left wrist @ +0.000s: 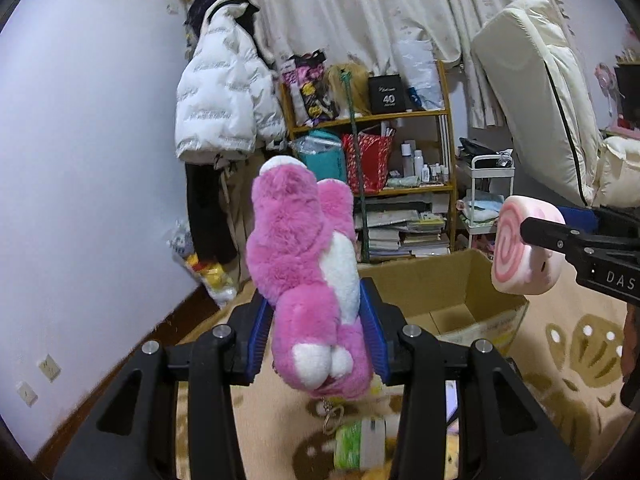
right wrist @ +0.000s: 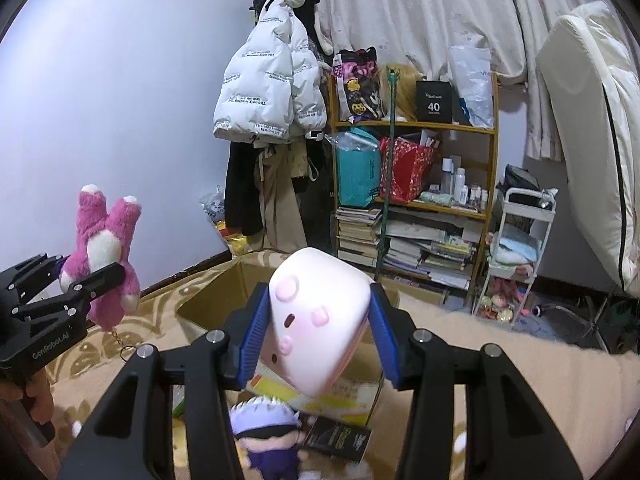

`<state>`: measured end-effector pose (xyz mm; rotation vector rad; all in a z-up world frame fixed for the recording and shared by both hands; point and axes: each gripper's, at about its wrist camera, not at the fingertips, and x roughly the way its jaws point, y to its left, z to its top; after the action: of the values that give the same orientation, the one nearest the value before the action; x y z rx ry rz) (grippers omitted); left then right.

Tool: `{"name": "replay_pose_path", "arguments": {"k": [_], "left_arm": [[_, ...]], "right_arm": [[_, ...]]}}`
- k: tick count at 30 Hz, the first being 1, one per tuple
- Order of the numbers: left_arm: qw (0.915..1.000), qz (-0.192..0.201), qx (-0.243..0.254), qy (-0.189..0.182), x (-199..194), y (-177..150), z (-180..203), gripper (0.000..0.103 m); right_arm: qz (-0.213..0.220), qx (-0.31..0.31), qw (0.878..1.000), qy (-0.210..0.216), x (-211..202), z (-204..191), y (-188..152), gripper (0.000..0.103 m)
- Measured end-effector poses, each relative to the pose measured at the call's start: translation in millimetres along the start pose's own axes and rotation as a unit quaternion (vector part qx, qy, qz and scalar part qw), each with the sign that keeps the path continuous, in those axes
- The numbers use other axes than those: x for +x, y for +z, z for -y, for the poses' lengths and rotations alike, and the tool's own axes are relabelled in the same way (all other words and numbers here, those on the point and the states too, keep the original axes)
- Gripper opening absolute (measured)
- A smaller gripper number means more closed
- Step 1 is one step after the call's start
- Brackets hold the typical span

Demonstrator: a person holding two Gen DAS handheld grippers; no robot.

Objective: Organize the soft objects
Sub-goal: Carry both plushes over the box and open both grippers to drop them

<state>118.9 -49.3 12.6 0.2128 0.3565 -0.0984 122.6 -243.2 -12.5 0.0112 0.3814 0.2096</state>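
The left gripper [left wrist: 316, 332] clamps a pink plush bear [left wrist: 308, 272], raised above the patterned rug [left wrist: 568, 360]. The right gripper [right wrist: 316, 332] squeezes a pink-and-white swirl cushion [right wrist: 316, 320] over the open cardboard box's [right wrist: 208, 296] near edge.

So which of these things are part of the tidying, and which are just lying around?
Part of the job:
pink plush in left gripper
swirl cushion in right gripper
cardboard box
purple doll on the floor

Just lying about:
white jacket
shelf
curtain
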Motion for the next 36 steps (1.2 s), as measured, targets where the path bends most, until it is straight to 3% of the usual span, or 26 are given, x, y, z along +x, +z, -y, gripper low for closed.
{"name": "replay_pose_path", "arguments": {"k": [8,13,20,29,33,34,36], "left_arm": [[0.9999,0.013,0.003,-0.005,36,16,11,0.041],[0.9998,0.001,-0.011,-0.014,52,8,13,0.041],[0.9994,-0.031,0.009,-0.008,76,-2,17,0.041],[0.9970,-0.068,0.009,-0.037,92,-11,25,0.042],[0.9964,-0.076,0.011,-0.034,94,-14,30,0.044],[0.9963,-0.077,0.008,-0.036,94,-14,31,0.052],[0.9968,-0.073,0.006,-0.032,93,-15,32,0.056]], "right_arm": [[0.006,-0.011,1.000,-0.009,22,10,11,0.052],[-0.014,-0.008,1.000,-0.016,43,13,1,0.052],[-0.030,0.017,0.999,-0.001,65,15,-8,0.052],[-0.041,0.043,0.998,0.003,87,18,-11,0.055],[-0.062,0.048,0.997,0.015,95,18,-16,0.057],[-0.068,0.047,0.996,0.015,97,18,-18,0.057],[-0.077,0.046,0.996,0.017,100,17,-22,0.058]]}}
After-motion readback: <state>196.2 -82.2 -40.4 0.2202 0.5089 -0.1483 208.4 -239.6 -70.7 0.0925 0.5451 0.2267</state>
